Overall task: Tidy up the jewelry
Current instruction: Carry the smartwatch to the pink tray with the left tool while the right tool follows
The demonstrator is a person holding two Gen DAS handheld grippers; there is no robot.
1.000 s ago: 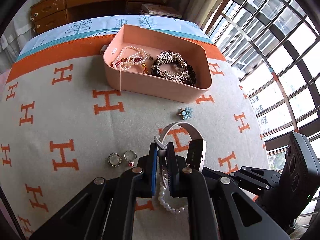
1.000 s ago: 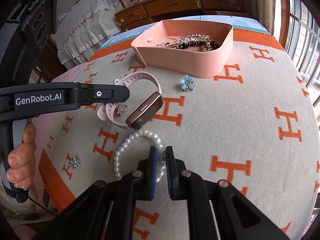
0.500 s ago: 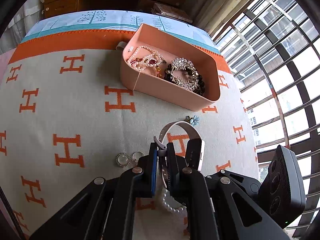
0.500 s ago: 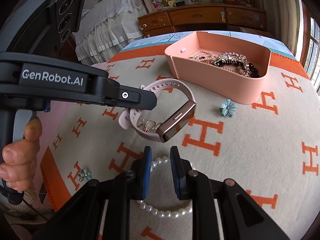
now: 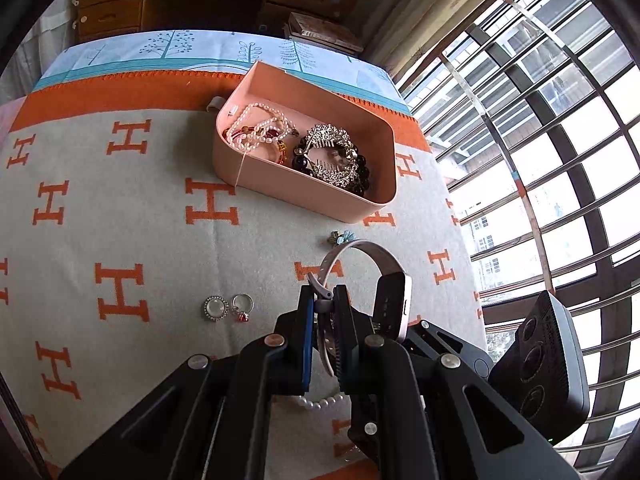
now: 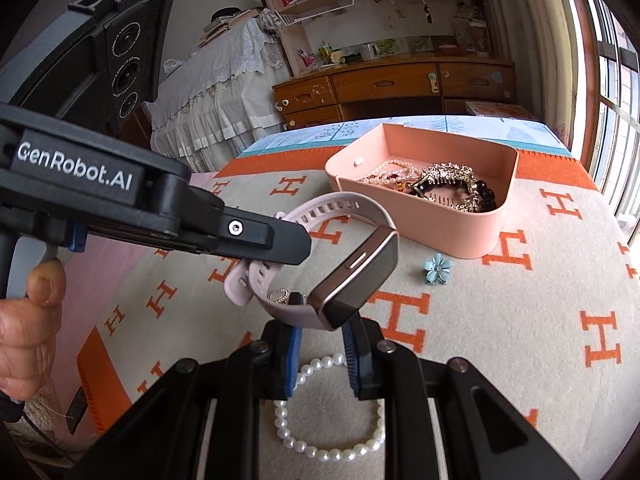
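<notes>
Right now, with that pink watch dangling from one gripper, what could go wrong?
The left gripper pinches only the strap's edge, so the pink smartwatch might swing or slip before reaching the pink box. The open right gripper sits just beneath it, above the pearl bracelet, and could bump the watch. A thread hanging over the box wall might snag.

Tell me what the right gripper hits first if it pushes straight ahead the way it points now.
Most likely the pink watch, which the left gripper holds up just ahead of the open right gripper. The pearl bracelet lies lower, on the blanket. Depth is hard to judge.
</notes>
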